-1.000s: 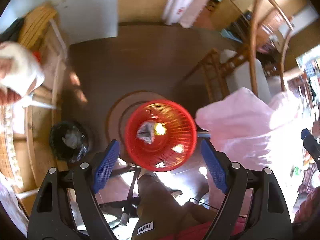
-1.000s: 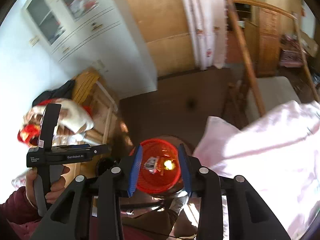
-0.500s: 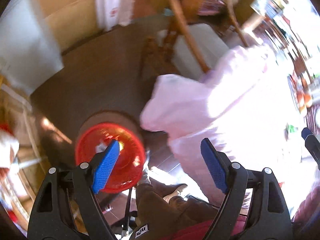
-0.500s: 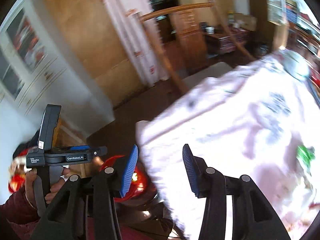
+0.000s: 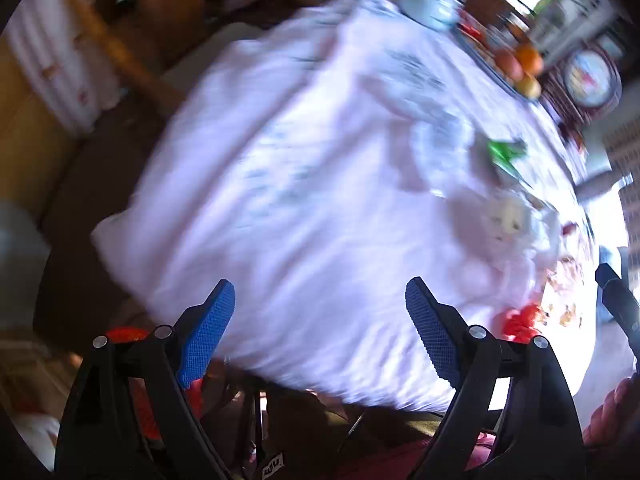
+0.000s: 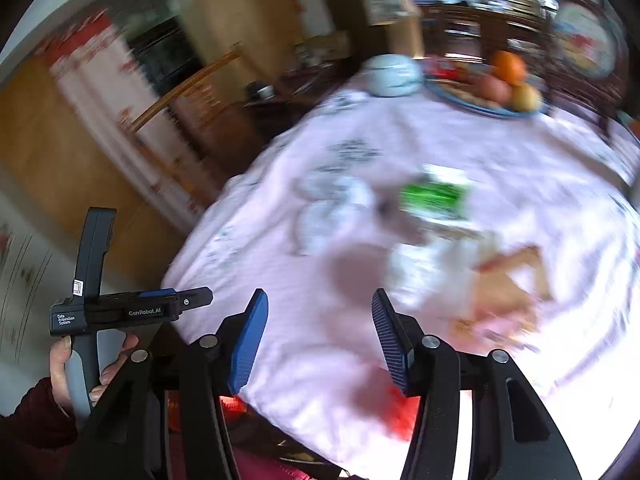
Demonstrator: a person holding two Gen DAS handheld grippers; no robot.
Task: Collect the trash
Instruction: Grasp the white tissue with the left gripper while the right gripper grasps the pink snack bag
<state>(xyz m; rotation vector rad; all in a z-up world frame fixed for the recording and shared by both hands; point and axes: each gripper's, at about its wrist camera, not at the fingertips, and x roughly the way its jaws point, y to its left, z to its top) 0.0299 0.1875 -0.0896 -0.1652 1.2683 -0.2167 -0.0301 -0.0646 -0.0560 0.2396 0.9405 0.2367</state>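
- Right wrist view: right gripper (image 6: pixel 318 334) empty, jaws opening; green wrapper (image 6: pixel 434 198) and red scrap (image 6: pixel 400 412) uncollected on tablecloth (image 6: pixel 520 152).
- Left gripper (image 5: pixel 318 330): wide, opening, empty.

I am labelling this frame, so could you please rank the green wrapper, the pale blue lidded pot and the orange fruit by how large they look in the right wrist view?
Largest to smallest, as they appear:
1. green wrapper
2. pale blue lidded pot
3. orange fruit
The wrapper lies nearer the camera and is blurred, so its lead over the pot is unsure.
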